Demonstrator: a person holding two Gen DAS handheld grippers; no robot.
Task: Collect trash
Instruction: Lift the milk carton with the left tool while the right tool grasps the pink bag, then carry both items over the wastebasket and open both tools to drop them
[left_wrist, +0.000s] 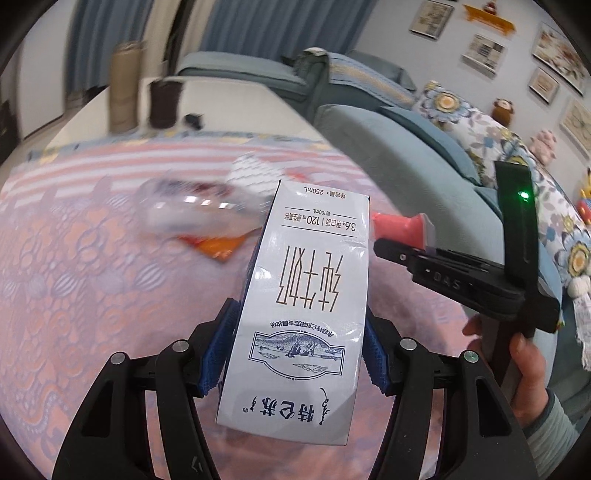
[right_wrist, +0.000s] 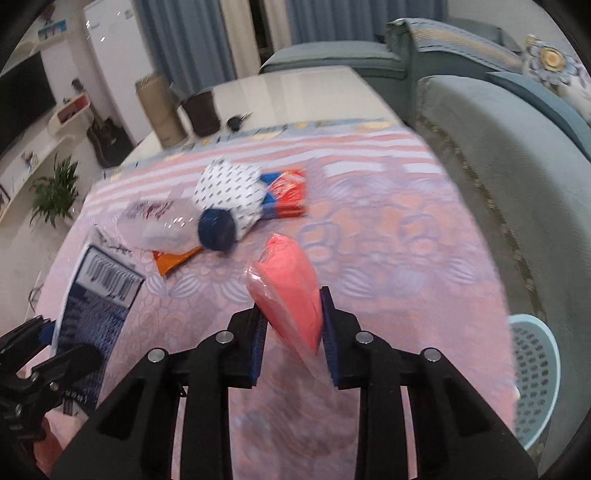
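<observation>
My left gripper (left_wrist: 300, 334) is shut on a white milk carton (left_wrist: 306, 295), its blue pads pressed on both sides, and holds it above the pink tablecloth (left_wrist: 74, 295). The right wrist view shows that carton (right_wrist: 96, 295) at the lower left. My right gripper (right_wrist: 291, 321) is shut on a soft pink packet (right_wrist: 288, 288), lifted off the cloth. In the left wrist view the same packet (left_wrist: 397, 227) pokes out of the right gripper (left_wrist: 402, 240). On the cloth lie a clear plastic bottle (right_wrist: 159, 225), a white dotted bag (right_wrist: 232, 192), a red-and-blue wrapper (right_wrist: 288, 192) and an orange wrapper (right_wrist: 173, 258).
A light blue perforated basket (right_wrist: 535, 369) stands on the floor at the lower right, beside the grey-blue sofa (right_wrist: 498, 147). A tan tube (right_wrist: 159, 110), a dark cup (right_wrist: 201, 110) and keys (right_wrist: 236, 122) sit at the table's far end. A person's hand (left_wrist: 524, 369) grips the right tool.
</observation>
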